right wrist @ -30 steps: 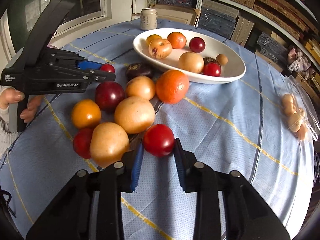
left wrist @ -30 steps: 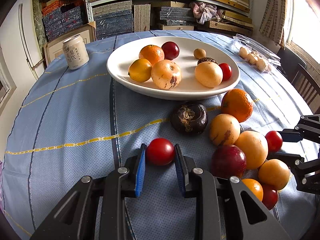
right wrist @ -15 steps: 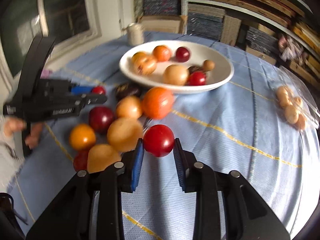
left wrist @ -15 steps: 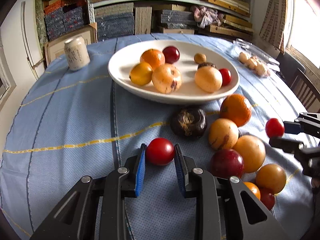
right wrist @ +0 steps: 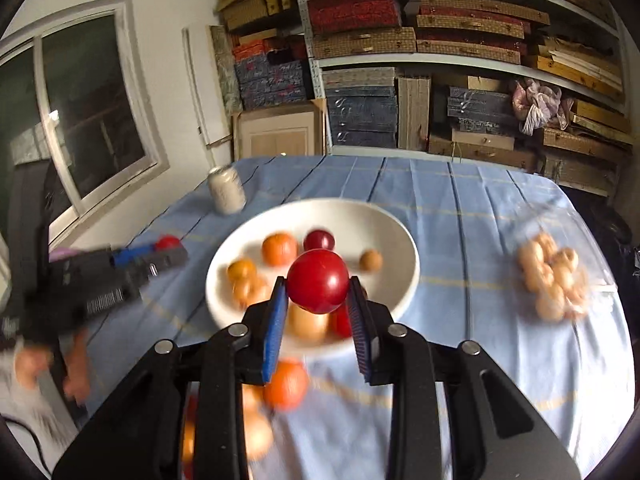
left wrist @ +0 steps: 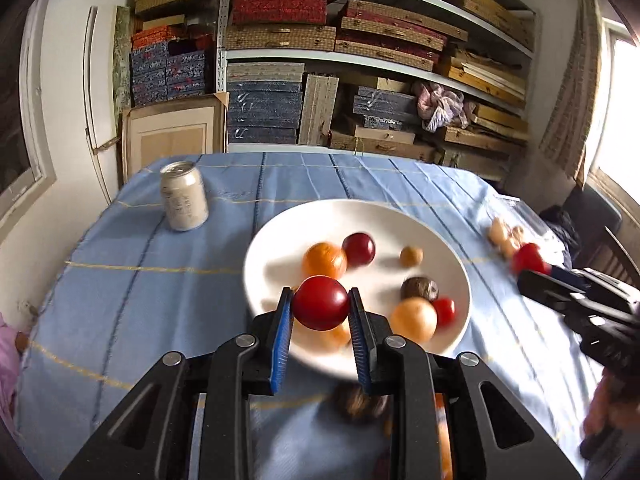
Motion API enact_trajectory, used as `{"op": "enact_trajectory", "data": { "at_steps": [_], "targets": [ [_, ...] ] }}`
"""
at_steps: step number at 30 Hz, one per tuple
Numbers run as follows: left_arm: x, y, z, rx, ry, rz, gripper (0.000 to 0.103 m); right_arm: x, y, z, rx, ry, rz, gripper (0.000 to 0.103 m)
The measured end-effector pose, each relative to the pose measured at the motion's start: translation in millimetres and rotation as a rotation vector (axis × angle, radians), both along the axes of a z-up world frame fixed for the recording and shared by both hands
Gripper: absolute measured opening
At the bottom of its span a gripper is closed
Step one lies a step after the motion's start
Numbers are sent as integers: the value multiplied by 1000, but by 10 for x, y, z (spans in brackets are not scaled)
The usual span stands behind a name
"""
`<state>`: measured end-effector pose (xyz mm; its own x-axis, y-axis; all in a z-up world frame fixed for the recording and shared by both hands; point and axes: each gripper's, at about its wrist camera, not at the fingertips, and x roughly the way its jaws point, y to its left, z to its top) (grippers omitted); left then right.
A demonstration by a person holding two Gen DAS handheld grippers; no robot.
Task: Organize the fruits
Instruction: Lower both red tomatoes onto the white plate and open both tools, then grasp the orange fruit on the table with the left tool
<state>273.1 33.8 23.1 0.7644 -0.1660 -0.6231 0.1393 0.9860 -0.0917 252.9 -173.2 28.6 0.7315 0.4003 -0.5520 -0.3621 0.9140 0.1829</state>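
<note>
Both tomatoes [left wrist: 321, 303] lifted, background blurred

**Room around the plate**

We see bare cloth between the can [left wrist: 184, 196] and the white plate [left wrist: 280, 240]; fruit crowds the plate's middle; the bag of small round things [right wrist: 554, 280] sits to its right; loose fruit [right wrist: 286, 384] lies along its near edge.

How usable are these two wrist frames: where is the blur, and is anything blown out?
Left wrist view: the held red fruit and left gripper are sharp, the white plate and its fruit smear, and the window at right is blown out. Right wrist view: the held tomato is crisp, the bagged items and the person's hand blur heavily.
</note>
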Motion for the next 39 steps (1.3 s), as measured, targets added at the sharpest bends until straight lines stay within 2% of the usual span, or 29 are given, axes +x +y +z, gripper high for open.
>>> {"op": "enact_trajectory", "data": {
  "at_steps": [3, 6, 8, 10, 12, 14, 21, 23, 25, 27, 29, 31, 33, 34, 37, 39],
  "targets": [
    [304, -92, -157, -22, 57, 13, 27, 288, 206, -176, -6, 25, -11, 29],
    [512, -133, -274, 4, 77, 29, 27, 544, 367, -397, -59, 62, -2, 29],
    [592, -127, -351, -3, 90, 21, 27, 676, 404, -521, -105, 80, -15, 29],
    [659, -117, -422, -8, 103, 15, 27, 771, 388, -594, -110, 96, -14, 29],
    [700, -111, -472, -21, 115, 1, 27, 798, 366, -623, -105, 95, -13, 30],
    [704, -110, -496, -14, 113, -1, 28, 795, 338, -623, -98, 82, -12, 39],
    [682, -82, -452, -16, 101, 15, 35, 735, 254, -516, -84, 55, -17, 41],
    [634, -42, -367, -20, 83, 29, 44, 659, 232, -399, -69, 26, -22, 46],
    [530, -6, -247, -23, 51, 44, 62, 507, 207, -207, -46, -27, -19, 54],
    [360, 30, -116, -24, 16, 52, 68, 299, 181, 29, -16, -94, -14, 64],
    [184, 23, -48, -19, 4, 39, 70, 0, 146, 257, 23, -163, -3, 78],
    [-42, -24, -30, 36, 6, 7, 70, -318, 131, 377, 51, -200, 33, 85],
    [-357, -74, -66, 123, -4, -13, 71, -552, 135, 386, 27, -199, 65, 88],
    [-468, -84, -97, 140, -7, -23, 73, -672, 135, 360, 4, -198, 74, 90],
    [-853, -98, -241, 151, -3, -63, 77, -959, 76, 202, -31, -198, 69, 95],
    [-1070, -115, -363, 142, 4, -93, 78, -1125, -52, 6, -13, -195, 44, 96]
  ]
}}
